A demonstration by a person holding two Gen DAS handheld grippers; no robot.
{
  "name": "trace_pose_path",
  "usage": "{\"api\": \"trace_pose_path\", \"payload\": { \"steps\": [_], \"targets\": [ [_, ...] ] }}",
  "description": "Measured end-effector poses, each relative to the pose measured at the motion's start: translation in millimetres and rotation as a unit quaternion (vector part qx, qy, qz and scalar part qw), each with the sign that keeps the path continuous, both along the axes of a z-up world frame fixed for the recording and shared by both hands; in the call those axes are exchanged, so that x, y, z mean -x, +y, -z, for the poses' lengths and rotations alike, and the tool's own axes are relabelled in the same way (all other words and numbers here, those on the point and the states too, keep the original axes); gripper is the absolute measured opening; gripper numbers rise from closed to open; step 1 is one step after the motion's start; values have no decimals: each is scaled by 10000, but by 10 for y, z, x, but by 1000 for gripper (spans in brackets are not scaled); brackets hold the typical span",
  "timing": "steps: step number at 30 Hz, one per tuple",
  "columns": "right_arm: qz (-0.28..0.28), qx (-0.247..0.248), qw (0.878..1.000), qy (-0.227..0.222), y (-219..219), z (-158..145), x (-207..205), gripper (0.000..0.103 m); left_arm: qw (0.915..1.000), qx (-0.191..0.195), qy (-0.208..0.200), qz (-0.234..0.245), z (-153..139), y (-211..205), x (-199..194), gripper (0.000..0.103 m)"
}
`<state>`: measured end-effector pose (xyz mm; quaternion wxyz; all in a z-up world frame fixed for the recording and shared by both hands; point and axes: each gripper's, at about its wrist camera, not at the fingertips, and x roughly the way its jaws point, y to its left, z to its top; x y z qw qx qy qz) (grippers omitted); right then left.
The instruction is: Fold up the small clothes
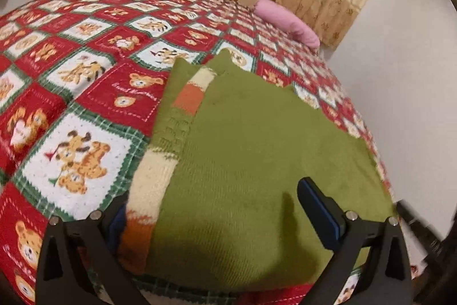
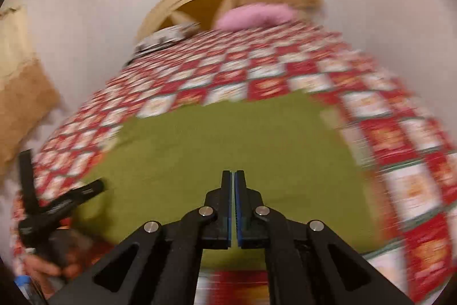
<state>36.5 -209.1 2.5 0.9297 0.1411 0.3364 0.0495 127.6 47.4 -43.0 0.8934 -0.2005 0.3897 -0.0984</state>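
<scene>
The green sweater lay on the bedspread, its length running away from me; my left gripper straddled its near hem, released, while my right gripper hovered clenched, empty

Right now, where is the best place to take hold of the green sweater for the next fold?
Probably the striped edge of the green sweater, coming from the left with the left tongs. The garment lies flat; only that edge looks thick enough to pinch.
</scene>
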Motion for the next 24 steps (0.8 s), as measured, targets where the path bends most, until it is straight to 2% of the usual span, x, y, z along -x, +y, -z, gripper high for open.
{"api": "trace_pose_path", "payload": {
  "steps": [4,6,8,10,12,18,22,24],
  "targets": [
    [-249,54,9980,579,307,495,-167,1,10000,-12,-10,-16,-4,-20,34,102],
    [-240,-124,9984,506,254,470,-156,1,10000,-66,61,-17,23,-51,-25,102],
    [-258,-320,9978,521,201,497,-165,1,10000,-25,28,-9,-3,-60,-75,96],
    [-263,-407,9975,511,184,501,-176,1,10000,0,-8,-58,-34,-47,-107,52],
    [-260,-337,9979,496,215,495,-169,1,9999,-13,-52,-111,-63,-28,-124,37],
    [-277,-559,9969,484,174,521,-163,1,9994,-140,-302,55,-237,-121,-150,31],
    [-286,-653,9963,476,150,532,-162,1,9936,-628,-749,571,-504,-480,-135,27],
    [-291,-681,9961,472,142,536,-165,1,9898,-714,-883,862,-572,-670,-112,25]
  ]
}}
